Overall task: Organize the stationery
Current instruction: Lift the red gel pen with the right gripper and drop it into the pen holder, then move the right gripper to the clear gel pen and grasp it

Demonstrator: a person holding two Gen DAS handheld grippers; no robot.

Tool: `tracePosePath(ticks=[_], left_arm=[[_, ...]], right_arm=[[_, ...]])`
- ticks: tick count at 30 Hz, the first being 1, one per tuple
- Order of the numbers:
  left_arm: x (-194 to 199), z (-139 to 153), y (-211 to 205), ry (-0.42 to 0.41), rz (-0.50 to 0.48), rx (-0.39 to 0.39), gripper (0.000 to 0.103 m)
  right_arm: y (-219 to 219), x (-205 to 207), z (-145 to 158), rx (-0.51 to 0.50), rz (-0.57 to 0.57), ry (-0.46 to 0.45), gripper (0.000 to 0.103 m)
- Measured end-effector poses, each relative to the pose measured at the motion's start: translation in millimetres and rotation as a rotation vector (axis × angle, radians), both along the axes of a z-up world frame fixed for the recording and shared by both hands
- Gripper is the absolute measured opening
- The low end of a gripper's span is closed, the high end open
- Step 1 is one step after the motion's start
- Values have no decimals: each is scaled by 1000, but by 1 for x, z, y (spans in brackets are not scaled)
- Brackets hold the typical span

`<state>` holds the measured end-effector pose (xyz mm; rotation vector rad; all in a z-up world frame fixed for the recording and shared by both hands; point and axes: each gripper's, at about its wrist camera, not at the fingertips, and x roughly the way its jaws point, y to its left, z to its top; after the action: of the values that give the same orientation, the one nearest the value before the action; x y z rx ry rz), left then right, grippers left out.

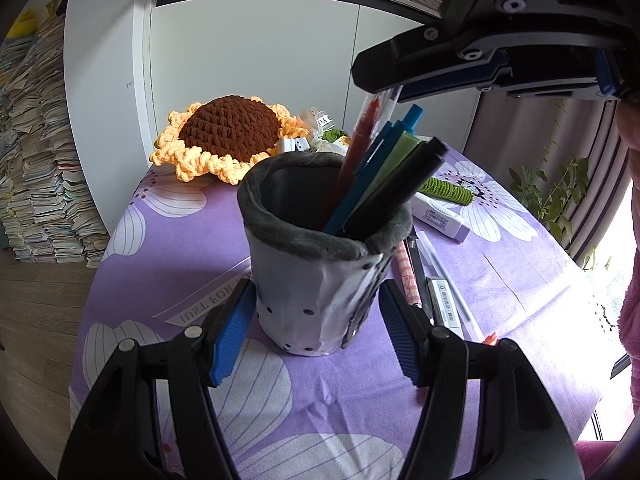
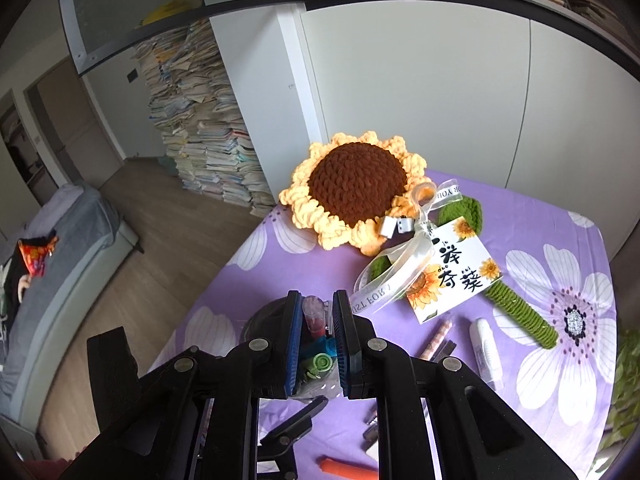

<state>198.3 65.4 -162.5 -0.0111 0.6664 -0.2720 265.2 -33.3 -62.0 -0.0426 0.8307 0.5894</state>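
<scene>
A grey fabric pen holder [image 1: 316,280] stands upright on the purple flowered tablecloth [image 1: 160,280], holding several pens: red, blue, green and black. My left gripper [image 1: 316,332] is open, its blue pads on either side of the holder's base, apart from it. My right gripper [image 2: 316,344] hangs over the holder and is shut on a clear red pen [image 1: 366,128] whose lower end is inside the holder. The pen's red top [image 2: 314,320] shows between the jaws in the right wrist view. The right gripper also shows in the left wrist view [image 1: 396,92].
A crocheted sunflower [image 1: 224,136] with green stem [image 2: 520,312] and gift card [image 2: 452,272] lies at the back. Loose on the cloth right of the holder: a white eraser [image 1: 440,216], a clear pen [image 1: 448,280], a patterned pen [image 1: 408,276], another eraser [image 1: 444,300], an orange item [image 2: 348,470]. The table edge is on the left.
</scene>
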Motion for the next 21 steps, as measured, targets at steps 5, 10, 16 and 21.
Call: tracePosePath(ticks=[5,10,16,21], left_arm=[[0,0,0,1,0,0,62],[0,0,0,2,0,0,62],[0,0,0,2,0,1,62],[0,0,0,1,0,0,63]], right_arm=[[-21,-13,14,24,-31,-25,26],[-52,-31,17,37,-91,-66,38],[-72,-26,-44,-112,-170,119,38],[-87,-22,-99,-120,-211,317,38]])
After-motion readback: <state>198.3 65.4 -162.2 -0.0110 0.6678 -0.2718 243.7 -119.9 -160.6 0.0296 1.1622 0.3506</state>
